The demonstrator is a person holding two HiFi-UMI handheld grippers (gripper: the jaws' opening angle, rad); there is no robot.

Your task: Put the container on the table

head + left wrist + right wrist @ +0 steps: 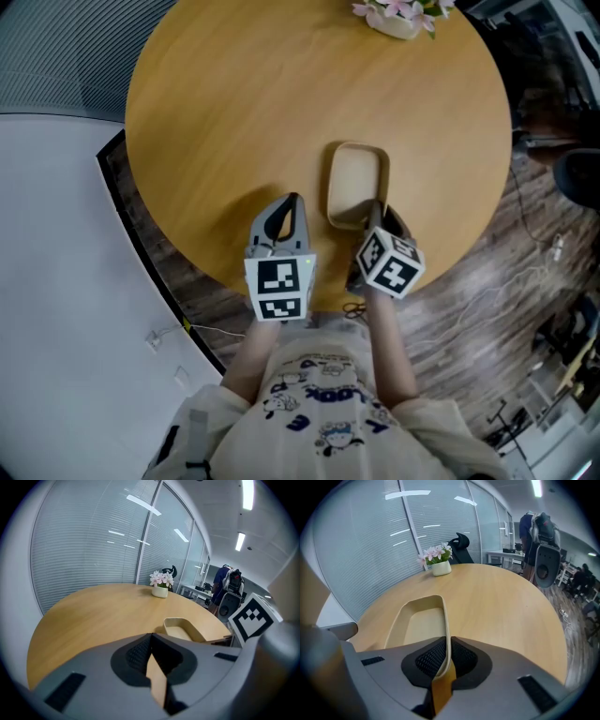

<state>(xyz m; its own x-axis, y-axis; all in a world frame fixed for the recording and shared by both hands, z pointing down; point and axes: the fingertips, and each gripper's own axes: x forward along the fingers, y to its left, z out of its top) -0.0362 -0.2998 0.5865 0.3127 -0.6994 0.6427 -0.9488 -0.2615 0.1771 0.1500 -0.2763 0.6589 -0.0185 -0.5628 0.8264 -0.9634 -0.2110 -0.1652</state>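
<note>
A beige oblong container rests on the round wooden table near its front edge. My right gripper is shut on the container's near right rim; in the right gripper view the thin rim runs between the two jaws at my right gripper. The left gripper hovers over the table just left of the container, shut with nothing in it. In the left gripper view that left gripper has its jaws together, with the container ahead to the right.
A small white pot of pink flowers stands at the table's far edge, also seen as the flower pot. Glass walls with blinds curve behind the table. Office chairs and cables on the wood floor lie to the right.
</note>
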